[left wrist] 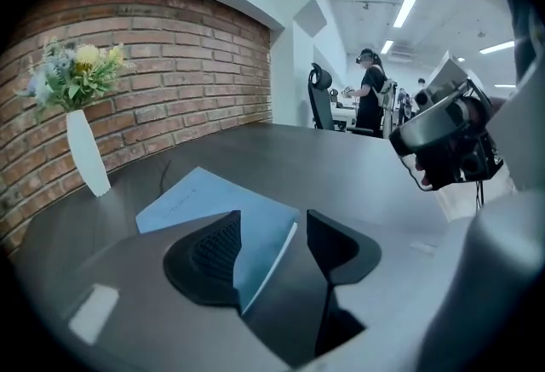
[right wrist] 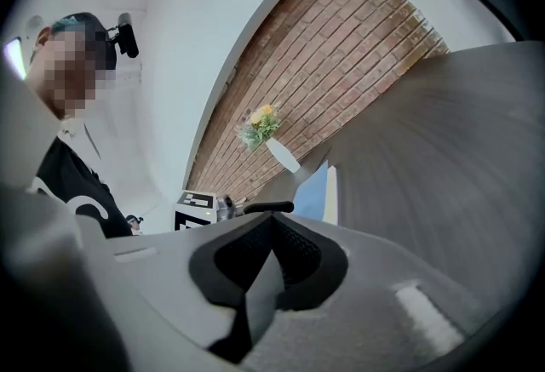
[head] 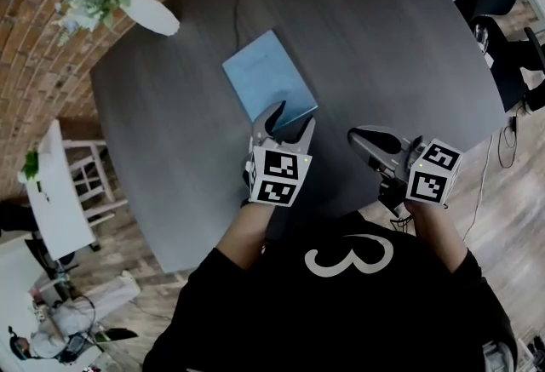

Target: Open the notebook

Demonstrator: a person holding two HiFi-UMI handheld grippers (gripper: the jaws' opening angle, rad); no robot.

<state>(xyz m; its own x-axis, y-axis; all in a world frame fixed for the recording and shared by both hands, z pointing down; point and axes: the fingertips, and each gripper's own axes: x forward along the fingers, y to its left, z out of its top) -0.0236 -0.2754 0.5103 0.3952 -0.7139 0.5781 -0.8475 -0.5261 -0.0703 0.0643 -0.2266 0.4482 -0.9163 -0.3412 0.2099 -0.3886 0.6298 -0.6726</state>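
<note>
Left gripper (head: 289, 119): jaws spread wide, nothing clamped. In its own view (left wrist: 272, 221) the near right corner of the flat, light-blue rectangular notebook (left wrist: 213, 208) sits in the gap. The left jaw overlaps the cover and the notebook's right edge runs up between the two jaws. Contact with the cover: cannot tell.

Right gripper (head: 362, 139): just right of the left one, level with it, over the near part of the table and pointing across toward the left one. In its own view (right wrist: 271, 221) the jaws are together at the tips with nothing between them.

Notebook (head: 268, 77): directly ahead of the left gripper, flat on the dark grey round table (head: 383, 38), cover down.

Further ahead and to the left, near the table's far edge: a white ceramic vase with yellow and white flowers (head: 152, 13), well apart from the notebook.

Progress (judgement): nothing opened yet. The left gripper is lined up at the corner. What remains is to catch the cover edge, lift it and fold it over.

Count: notebooks 1, grippers 2, tables 1, vases 1.
</note>
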